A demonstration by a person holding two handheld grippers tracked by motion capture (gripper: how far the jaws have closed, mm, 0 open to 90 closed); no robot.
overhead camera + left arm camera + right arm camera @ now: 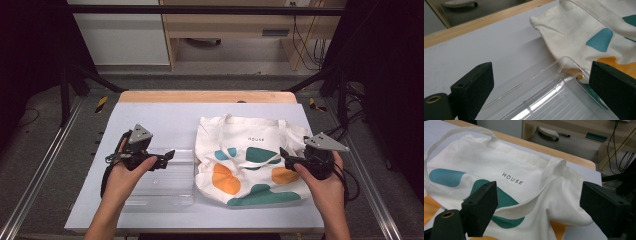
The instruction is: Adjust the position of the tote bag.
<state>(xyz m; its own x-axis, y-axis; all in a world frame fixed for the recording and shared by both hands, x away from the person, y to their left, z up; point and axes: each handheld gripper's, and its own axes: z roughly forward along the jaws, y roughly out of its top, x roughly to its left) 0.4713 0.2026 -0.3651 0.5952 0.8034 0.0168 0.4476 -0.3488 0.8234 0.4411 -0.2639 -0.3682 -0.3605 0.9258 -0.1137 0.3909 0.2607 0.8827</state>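
The left hand (125,175) comes up from the near edge with the forearm slanting slightly inward, fist wrapped round the left gripper (169,155), which lies roughly level and points toward the bag. Its jaws are spread wide with nothing between them; in the left gripper view they hang just above the far corner of the clear tray (554,92), whose rim passes below the gap and nearly meets the bag's (584,32) edge just ahead.

The right hand (325,182) reaches in from the near right, wrist a little bent, holding the right gripper (286,156) level and aimed inward toward the left. Its jaws also stand apart, pinching nothing. The tips hover over the bag's right side; in the right gripper view a white strap (541,192) runs across the gap below them, and the word HOUSE sits just beyond. I cannot tell whether the tips touch the cloth.

The tray lies beneath the left gripper, the bag under and ahead of the right one, both on the pale mat (165,117).
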